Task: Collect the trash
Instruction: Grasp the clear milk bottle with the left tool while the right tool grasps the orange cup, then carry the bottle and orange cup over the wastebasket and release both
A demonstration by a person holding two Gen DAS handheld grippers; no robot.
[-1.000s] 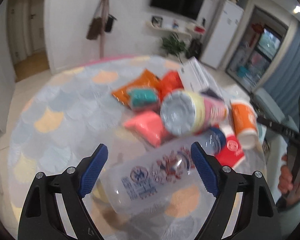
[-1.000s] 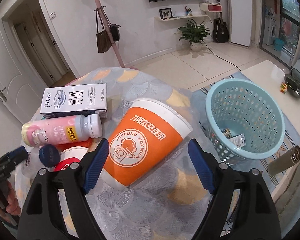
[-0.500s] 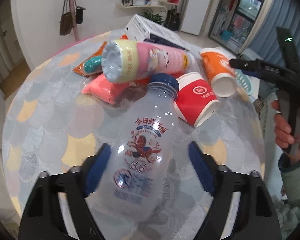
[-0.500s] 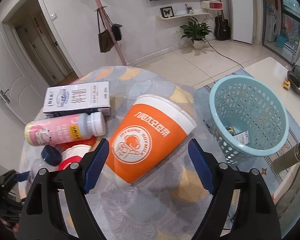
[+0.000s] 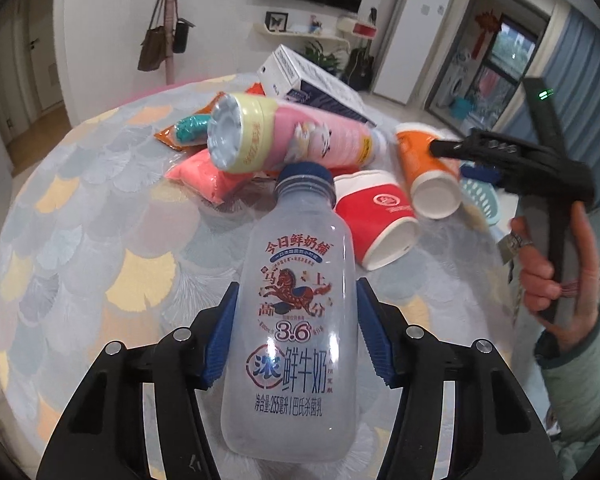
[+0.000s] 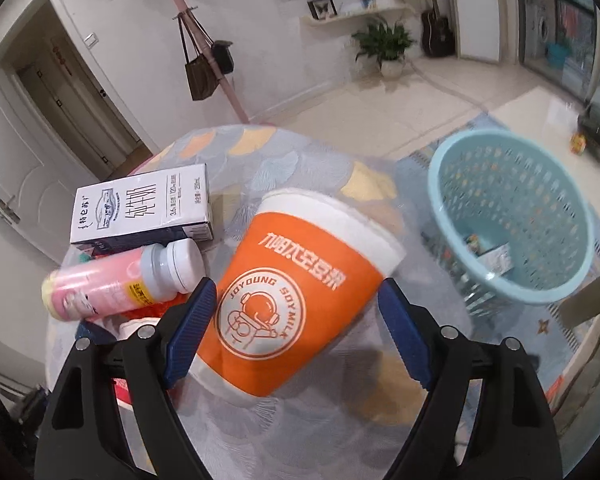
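The left gripper (image 5: 296,334) fingers are closing around the clear milk bottle (image 5: 296,320) lying on the desk (image 5: 80,240); its slick round body could squirt out. The right gripper (image 6: 296,334) fingers stand open astride the orange soymilk cup (image 6: 296,304), not yet gripped.

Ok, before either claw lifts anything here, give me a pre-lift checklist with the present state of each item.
1. Clear milk bottle lies between the left claw's pads: ok; the jaws are closing on it.
2. Left pads firmly pressing on the bottle: cannot tell.
3. Orange soymilk cup lies between the right claw's pads: ok.
4. Right claw gripping the cup: not ok; gaps show on both sides.
5. Blue basket open and within view for the drop: ok.
6. Pink bottle clear of the right claw's left pad: cannot tell, it lies very close.
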